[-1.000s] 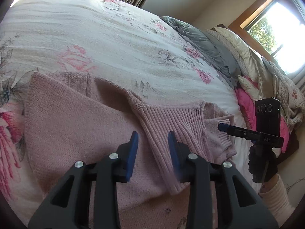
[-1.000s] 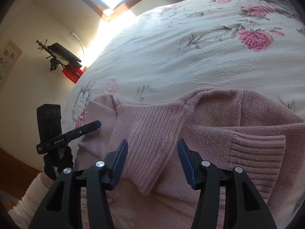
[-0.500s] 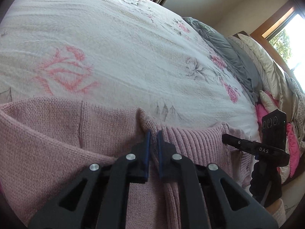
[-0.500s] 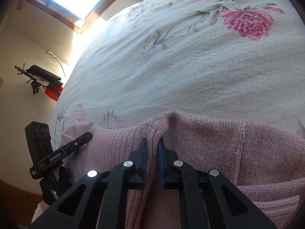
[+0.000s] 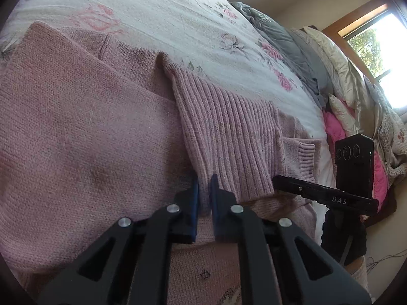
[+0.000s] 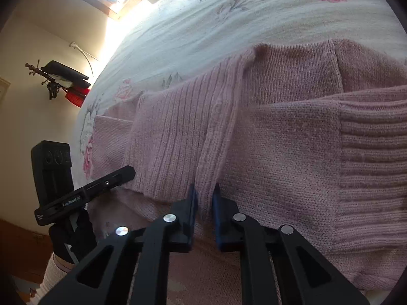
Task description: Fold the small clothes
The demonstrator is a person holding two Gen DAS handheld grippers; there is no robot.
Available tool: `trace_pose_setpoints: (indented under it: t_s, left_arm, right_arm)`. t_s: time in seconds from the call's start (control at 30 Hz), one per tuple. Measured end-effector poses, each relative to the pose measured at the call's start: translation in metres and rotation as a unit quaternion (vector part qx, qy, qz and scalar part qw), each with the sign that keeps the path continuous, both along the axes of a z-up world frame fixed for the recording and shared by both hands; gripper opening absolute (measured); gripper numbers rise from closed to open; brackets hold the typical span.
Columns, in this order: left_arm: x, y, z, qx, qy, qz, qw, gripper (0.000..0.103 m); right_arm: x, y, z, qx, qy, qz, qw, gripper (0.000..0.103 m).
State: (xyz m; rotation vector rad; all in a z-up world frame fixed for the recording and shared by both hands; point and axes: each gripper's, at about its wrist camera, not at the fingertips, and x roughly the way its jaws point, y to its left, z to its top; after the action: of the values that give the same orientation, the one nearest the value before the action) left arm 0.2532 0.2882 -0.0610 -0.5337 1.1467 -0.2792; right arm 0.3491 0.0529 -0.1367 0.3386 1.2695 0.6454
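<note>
- Pink knit: the sweater lies spread on the bed, on the flowered white bedspread, close to the near edge.
- Its ribbed band runs as a long strip from a puckered corner far up on the bedspread down toward me, slanting across the plain knit body.
- My left tongs are pinched together on the near end of that ribbed band, blue pads pressing the cloth from both sides.
- My right tongs are likewise clamped on a raised fold of the same ribbed band, which stretches away from them toward the bedspread.
- A sleeve with a ribbed cuff lies crosswise over the body, to the right in the right wrist view.
- Each camera shows the other tongs beside the sweater's edge, held by a gloved hand.
- Grey and pink bedding is heaped at the bed's far side, under a window.
</note>
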Motion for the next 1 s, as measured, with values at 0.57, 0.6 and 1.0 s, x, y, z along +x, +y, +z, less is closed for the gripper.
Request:
trace_pose_setpoints:
  t_s: [0.57,0.6,1.0]
  left_arm:
    - [-0.064,0.025,0.033,0.059,-0.037,0.034,0.997,0.032]
    - [-0.084,0.026,0.041,0.071,-0.048,0.036,0.9957,0.036]
    - [-0.328,0.068,0.077,0.251,-0.028,0.1,0.9624,0.061]
  right_arm:
    - [-0.063,-0.047,0.029,-0.01,-0.069,-0.033,0.997,0.024]
    - [-0.084,-0.053,0.036,-0.017,-0.082,-0.034,0.996,0.026]
    - [-0.321,-0.14,0.036,-0.109,-0.095,-0.086,0.986,0.049]
